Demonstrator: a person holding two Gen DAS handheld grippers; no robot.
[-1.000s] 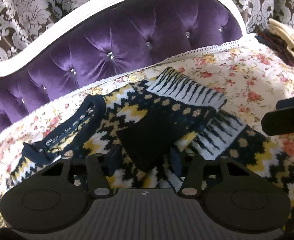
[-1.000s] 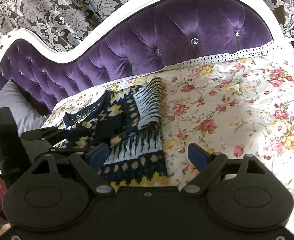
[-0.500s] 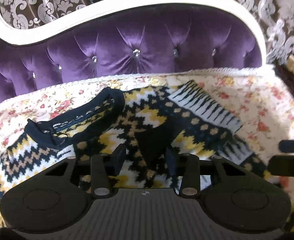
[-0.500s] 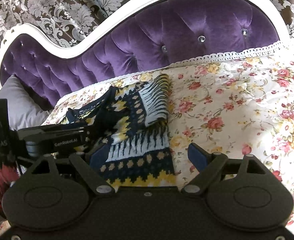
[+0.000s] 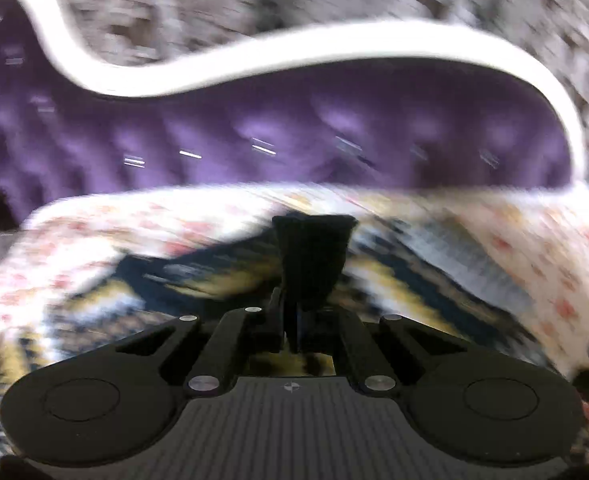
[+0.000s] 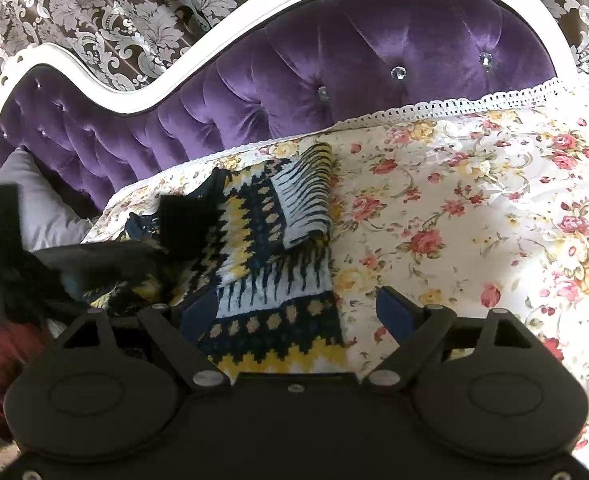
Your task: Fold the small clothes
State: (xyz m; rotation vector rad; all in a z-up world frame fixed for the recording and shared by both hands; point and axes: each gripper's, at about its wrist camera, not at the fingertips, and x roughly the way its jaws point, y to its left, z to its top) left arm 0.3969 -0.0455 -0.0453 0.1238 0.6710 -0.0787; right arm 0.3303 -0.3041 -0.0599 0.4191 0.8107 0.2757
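Two tongs in play. My left tongs are clenched on a dark fold of the sweater — the pinched fabric sticks up from between the jaws. Left view is heavily motion-blurred, so the pattern detail there is mush. My right tongs are released, jaws wide apart, blue pads showing, hovering over the sweater's near hem; can't tell if the pads touch the knit. Sweater is navy, yellow and white, lying rumpled on the floral bedspread, toward its left side, with one striped part folded over on top. In the right view, left tongs come in from the left with the dark fabric raised off the rest. Purple tufted headboard with white frame behind the bed — grey pillow at its left end. Damask wallpaper above.
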